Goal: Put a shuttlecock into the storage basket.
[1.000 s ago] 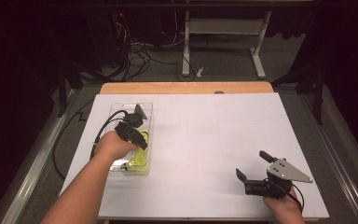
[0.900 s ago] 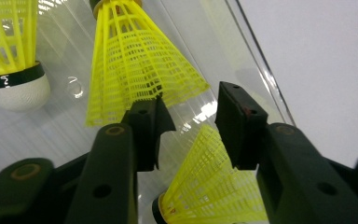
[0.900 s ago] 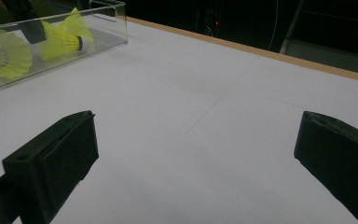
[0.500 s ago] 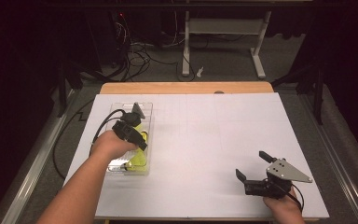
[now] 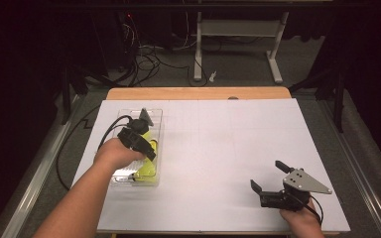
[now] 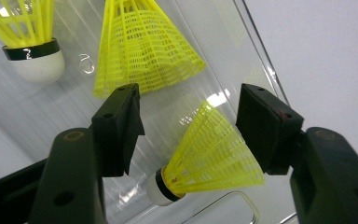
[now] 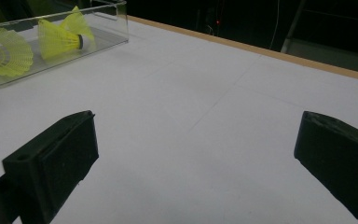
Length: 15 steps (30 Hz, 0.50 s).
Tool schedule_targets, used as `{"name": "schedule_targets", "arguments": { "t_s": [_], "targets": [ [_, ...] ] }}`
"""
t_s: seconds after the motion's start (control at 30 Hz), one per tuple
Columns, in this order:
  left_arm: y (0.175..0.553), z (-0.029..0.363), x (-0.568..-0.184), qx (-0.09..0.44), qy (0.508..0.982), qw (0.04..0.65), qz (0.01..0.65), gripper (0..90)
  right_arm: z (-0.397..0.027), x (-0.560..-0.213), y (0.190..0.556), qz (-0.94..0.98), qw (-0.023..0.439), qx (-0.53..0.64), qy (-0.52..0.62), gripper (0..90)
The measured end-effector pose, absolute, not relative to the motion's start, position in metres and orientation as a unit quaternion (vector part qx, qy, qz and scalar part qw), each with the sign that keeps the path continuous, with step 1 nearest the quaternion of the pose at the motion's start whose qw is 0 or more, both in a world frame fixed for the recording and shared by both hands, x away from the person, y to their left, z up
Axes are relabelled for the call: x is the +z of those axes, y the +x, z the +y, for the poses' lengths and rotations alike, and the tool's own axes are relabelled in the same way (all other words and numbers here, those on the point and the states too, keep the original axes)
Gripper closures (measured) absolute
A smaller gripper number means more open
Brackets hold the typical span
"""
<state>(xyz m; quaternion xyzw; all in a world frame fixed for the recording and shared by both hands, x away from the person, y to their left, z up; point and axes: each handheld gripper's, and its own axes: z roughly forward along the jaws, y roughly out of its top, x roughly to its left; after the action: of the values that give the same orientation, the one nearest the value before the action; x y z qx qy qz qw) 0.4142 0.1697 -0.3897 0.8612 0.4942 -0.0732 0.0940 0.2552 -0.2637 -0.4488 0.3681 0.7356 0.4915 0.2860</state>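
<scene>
In the left gripper view, the left tool (image 6: 189, 135), its jaws just widened and released, straddles a yellow shuttlecock (image 6: 209, 158) lying in the clear tray (image 6: 256, 51), cork lower left, skirt upper right. The high view hides this cork.

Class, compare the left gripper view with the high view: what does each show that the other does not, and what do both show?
The left gripper view alone gives detail: the shuttlecock lying between the left hand-held gripper's open jaws, its white cork and black band. Its jaws have just been opening. The high view alone takes in the table, the right hand-held gripper with jaws open, both forearms and the floor beyond. Both share the clear tray and yellow shuttlecocks in it.
</scene>
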Motion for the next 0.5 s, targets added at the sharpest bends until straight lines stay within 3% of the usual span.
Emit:
{"name": "schedule_targets", "arguments": {
  "t_s": [0.5],
  "targets": [
    [0.4123,0.1751,-0.3834,-0.075,0.859,0.091,0.498,30.3,-0.2634,-0.4488,0.2553,0.736,0.287,0.491,0.368,0.2]
  ]
}}
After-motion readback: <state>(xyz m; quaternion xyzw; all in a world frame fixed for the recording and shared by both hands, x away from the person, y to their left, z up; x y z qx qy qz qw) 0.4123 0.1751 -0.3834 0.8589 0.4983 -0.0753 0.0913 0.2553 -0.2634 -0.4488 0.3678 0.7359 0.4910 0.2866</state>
